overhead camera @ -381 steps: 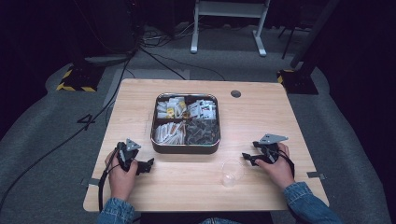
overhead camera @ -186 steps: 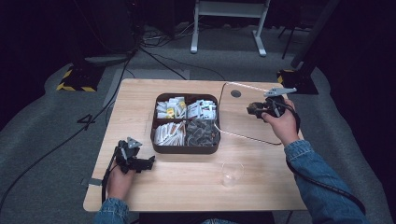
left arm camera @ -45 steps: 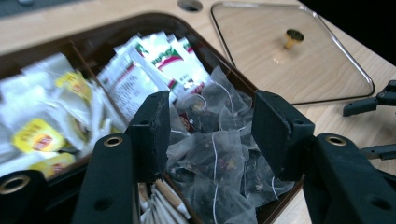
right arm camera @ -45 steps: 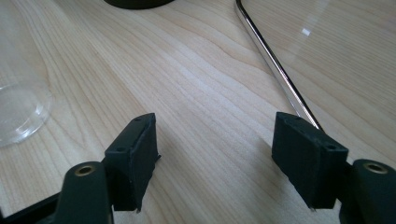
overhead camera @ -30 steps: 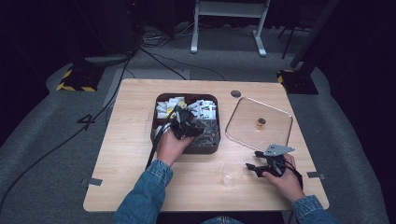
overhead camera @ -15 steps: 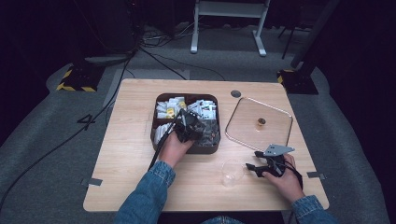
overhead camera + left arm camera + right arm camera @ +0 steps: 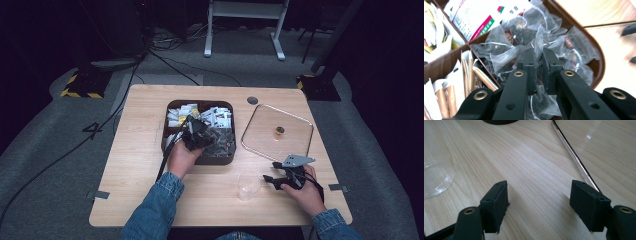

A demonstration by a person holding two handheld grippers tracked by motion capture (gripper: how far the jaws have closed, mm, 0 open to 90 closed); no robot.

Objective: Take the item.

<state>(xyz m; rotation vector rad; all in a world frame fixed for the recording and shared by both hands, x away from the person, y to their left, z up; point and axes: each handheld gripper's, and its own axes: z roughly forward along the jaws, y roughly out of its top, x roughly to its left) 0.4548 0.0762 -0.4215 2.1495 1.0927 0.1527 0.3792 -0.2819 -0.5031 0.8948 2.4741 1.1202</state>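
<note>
Left gripper (image 7: 538,71) has its jaws pinched together on the top flap of a clear sachet (image 7: 538,45), one of many crinkled see-through packets heaped in one compartment of the brown tray (image 7: 599,62). From the high view that compartment is the tray's near right one, closest to the person and to the lid side. Dark contents show through the film, and neighbouring packets lie against the held one, some overlapping it. The grip looks narrow, on thin film only, so a good lift, as I judge it, goes straight up and slowly, with a pause to see whether a second packet clings along; a small shake over the compartment should drop any hanger-on back inside. Across the divider sit paper sticks (image 7: 441,100) and printed packets (image 7: 471,17), which the wrist should not brush on the way out.

Right gripper (image 7: 540,202) rests low over the table near its front right corner, jaws spread wide with nothing between them. Just to one side of it stands a clear cup (image 7: 248,184), and the metal rim of the glass lid (image 7: 276,132) runs past the other jaw. If the sachet is meant for the cup, which is only a guess, the free gripper could steady the cup, since light plastic tips easily.
</note>
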